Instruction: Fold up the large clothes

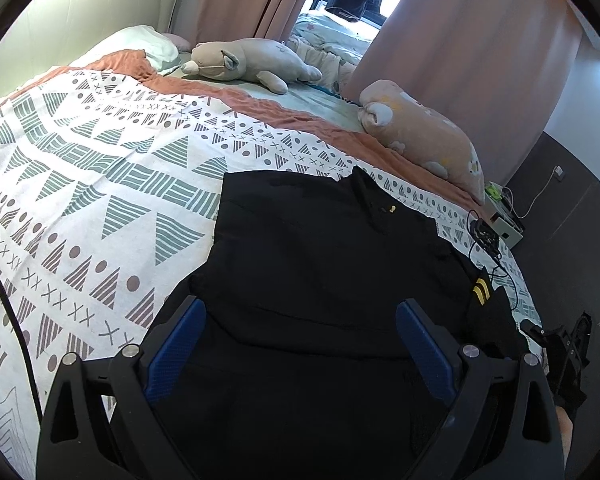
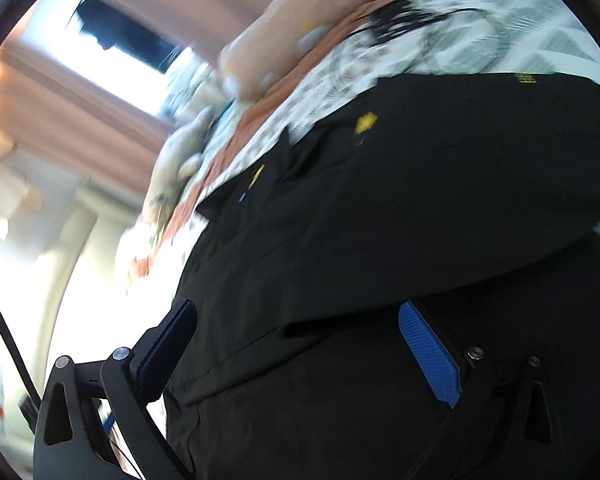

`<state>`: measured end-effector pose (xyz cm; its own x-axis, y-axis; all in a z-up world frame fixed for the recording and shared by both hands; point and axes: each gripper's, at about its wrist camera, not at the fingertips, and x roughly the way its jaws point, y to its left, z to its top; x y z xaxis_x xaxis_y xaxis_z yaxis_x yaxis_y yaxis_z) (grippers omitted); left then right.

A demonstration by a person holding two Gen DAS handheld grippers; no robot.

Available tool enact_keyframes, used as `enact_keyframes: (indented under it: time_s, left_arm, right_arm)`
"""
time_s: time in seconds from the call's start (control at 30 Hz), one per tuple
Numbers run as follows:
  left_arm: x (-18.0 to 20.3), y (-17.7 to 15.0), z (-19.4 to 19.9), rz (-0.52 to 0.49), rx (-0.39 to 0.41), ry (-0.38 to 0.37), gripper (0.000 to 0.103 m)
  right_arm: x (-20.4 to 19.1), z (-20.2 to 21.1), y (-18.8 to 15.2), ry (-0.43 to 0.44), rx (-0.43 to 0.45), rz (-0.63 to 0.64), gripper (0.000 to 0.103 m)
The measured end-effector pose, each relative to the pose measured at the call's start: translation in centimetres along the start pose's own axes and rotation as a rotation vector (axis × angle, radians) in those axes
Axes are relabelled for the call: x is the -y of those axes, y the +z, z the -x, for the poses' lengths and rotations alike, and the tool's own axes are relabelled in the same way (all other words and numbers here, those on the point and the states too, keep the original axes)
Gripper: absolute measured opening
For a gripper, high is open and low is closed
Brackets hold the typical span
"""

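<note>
A black garment [image 1: 324,264] with small yellow marks lies folded on the patterned bedspread [image 1: 100,184]. My left gripper [image 1: 300,306] hovers over its near edge, blue pads [image 1: 180,344] wide apart and touching nothing. The right wrist view is tilted and blurred; there the same black garment [image 2: 380,208] fills the frame. My right gripper [image 2: 296,308] is open above it, and no cloth is pinched between its blue pads [image 2: 428,352]. Part of the right gripper [image 1: 564,344] shows at the right edge of the left wrist view, beside the garment.
A grey plush animal [image 1: 244,60] and a pink pillow-like plush [image 1: 424,132] lie at the far side of the bed. A black cable and a small device [image 1: 486,236] sit near the bed's right edge. Pink curtains [image 1: 460,40] hang behind.
</note>
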<state>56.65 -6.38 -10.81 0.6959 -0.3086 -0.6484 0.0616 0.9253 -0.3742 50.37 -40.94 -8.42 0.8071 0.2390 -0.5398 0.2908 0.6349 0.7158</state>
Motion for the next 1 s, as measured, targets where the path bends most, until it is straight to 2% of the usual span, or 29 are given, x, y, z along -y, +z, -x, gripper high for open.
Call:
enact_keyframes:
  time_s: [0.2, 0.33, 0.47, 0.57, 0.73, 0.8, 0.87, 1.0]
  left_arm:
    - [0.0, 0.0, 0.0, 0.003, 0.002, 0.005, 0.098]
    - [-0.1, 0.0, -0.1, 0.008, 0.003, 0.014, 0.098]
    - [-0.2, -0.1, -0.4, 0.010, -0.005, 0.022, 0.098]
    - [-0.2, -0.1, -0.4, 0.010, -0.002, 0.029, 0.098]
    - [-0.5, -0.2, -0.1, -0.005, -0.002, 0.050, 0.098]
    - [-1.0, -0.1, 0.4, 0.007, 0.005, 0.052, 0.098]
    - [-1.5, 0.1, 1.0, 0.024, 0.015, 0.047, 0.098]
    - [-2.8, 0.5, 2.3, 0.047, 0.030, 0.050, 0.098]
  right_arm:
    - [4.2, 3.3, 1.4, -0.083, 0.092, -0.090, 0.101]
    - [6.8, 4.2, 1.4, -0.095, 0.134, -0.209, 0.099]
    - [8.7, 4.5, 0.1, -0.144, 0.177, -0.277, 0.080]
    - [9.1, 5.5, -1.2, -0.147, 0.188, -0.330, 0.072]
    - [9.8, 4.6, -1.0, -0.200, 0.209, -0.360, 0.049]
    - [9.4, 4.6, -1.1, -0.207, 0.215, -0.345, 0.020]
    - [8.7, 4.5, -1.0, -0.207, 0.222, -0.323, 0.006]
    - [4.7, 4.9, -0.2, -0.169, 0.280, -0.187, 0.004]
